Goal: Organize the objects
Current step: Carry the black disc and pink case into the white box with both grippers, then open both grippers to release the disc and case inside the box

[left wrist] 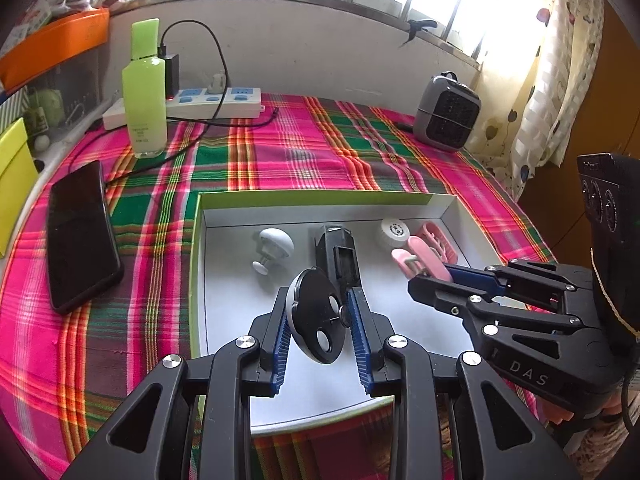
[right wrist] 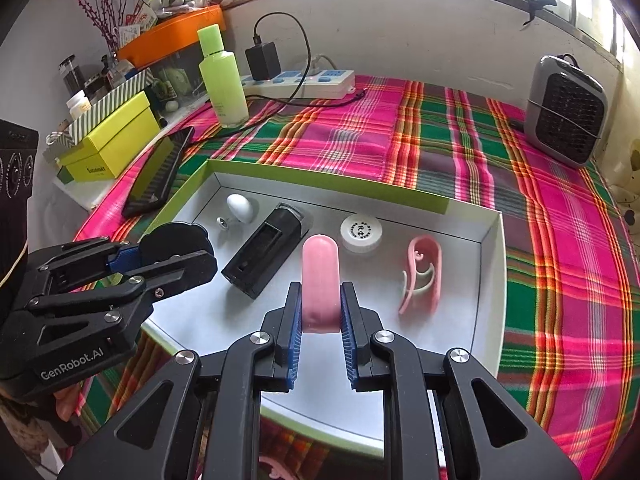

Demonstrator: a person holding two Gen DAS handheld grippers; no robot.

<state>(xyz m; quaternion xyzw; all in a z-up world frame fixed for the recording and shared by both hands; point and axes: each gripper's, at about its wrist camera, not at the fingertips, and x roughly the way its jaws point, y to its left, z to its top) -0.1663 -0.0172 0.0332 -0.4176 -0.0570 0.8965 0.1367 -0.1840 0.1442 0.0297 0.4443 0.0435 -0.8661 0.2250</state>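
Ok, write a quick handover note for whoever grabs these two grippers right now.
Left gripper: shut on the black disc, held over the tray.
Right gripper: shut on the pink clip, also over the tray.
Already in the tray: white knob, black case, white round cap, pink hair claw.
Left to do: set down the disc and the clip. Phone and green bottle sit on the cloth.
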